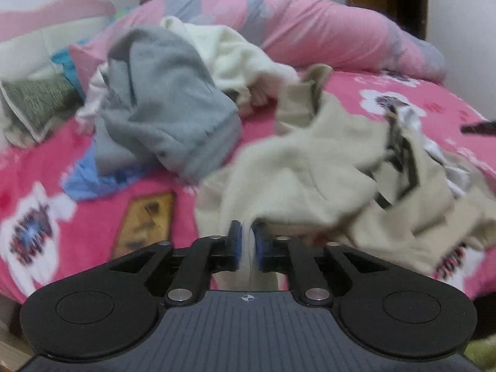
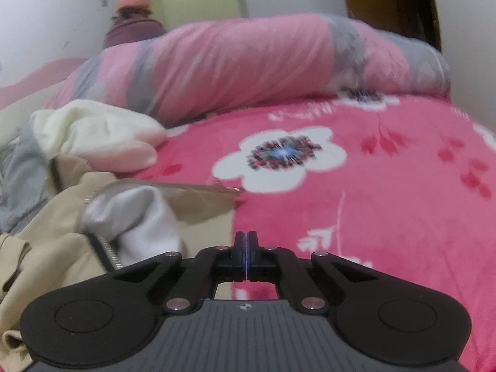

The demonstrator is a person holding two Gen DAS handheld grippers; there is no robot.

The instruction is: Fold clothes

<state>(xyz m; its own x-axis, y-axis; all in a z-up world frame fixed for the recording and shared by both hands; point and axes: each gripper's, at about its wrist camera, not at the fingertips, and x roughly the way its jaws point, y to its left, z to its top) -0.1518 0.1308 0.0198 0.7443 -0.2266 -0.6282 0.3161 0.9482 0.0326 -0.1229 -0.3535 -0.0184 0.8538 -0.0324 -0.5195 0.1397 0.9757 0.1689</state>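
**Mei:** Between the blue pads of the left gripper point(image 1: 247, 241) I see a thin white fold of cloth; the jaws are closed on it. It seems to belong to the crumpled beige zip-up jacket point(image 1: 316, 167) lying just beyond.

**Tom:** And the right gripper point(image 2: 246, 249)?

**Mei:** Its jaws are pressed together. I cannot see any cloth between them. The jacket with its white lining point(image 2: 136, 217) lies to its left, on the pink floral bedspread point(image 2: 387, 186).

**Tom:** So how to do it well?

**Mei:** I think, pull the jacket flat on the free bedspread, away from the grey sweatshirt point(image 1: 167, 99) and the cream fleece garment point(image 1: 235, 52). The right one should take a real hem first.
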